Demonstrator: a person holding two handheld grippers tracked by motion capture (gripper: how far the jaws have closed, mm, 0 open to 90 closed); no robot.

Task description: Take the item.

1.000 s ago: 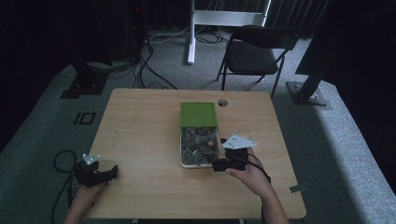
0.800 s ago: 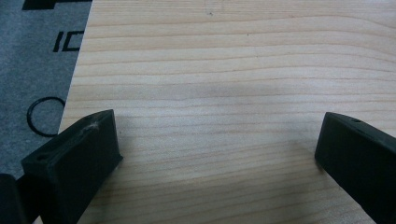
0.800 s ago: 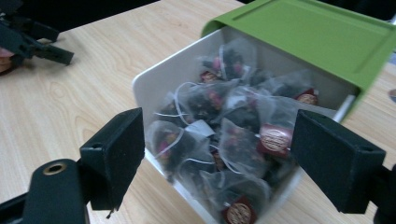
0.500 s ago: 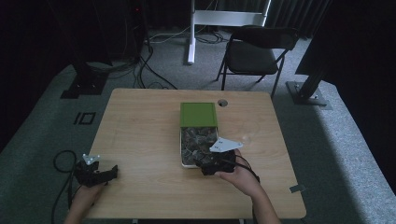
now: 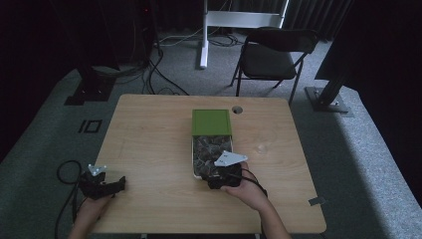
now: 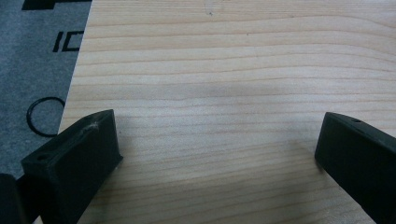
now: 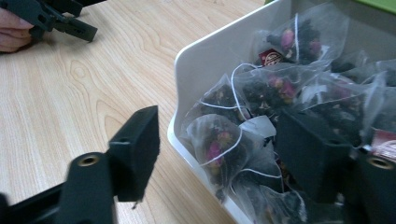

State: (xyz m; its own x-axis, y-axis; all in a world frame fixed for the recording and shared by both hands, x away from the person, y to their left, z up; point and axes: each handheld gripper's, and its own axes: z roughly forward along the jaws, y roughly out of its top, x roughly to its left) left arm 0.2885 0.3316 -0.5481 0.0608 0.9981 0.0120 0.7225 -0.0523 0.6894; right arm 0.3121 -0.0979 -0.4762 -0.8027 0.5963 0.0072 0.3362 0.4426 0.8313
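While the left tongs (image 5: 118, 184) rest spread wide on the pale wooden table (image 5: 149, 144) near its front left corner, the right tongs (image 7: 224, 144) gape over the near end of the white plastic tray (image 7: 210, 60), straddling its wall, one jaw among the mesh tea bags (image 7: 219, 144) inside.

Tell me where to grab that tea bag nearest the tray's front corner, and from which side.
Judging by its pose, pinch the mesh peak of the nearest tea bag from above: the white tray wall blocks a side approach, and the right gripper already straddles that wall, open.
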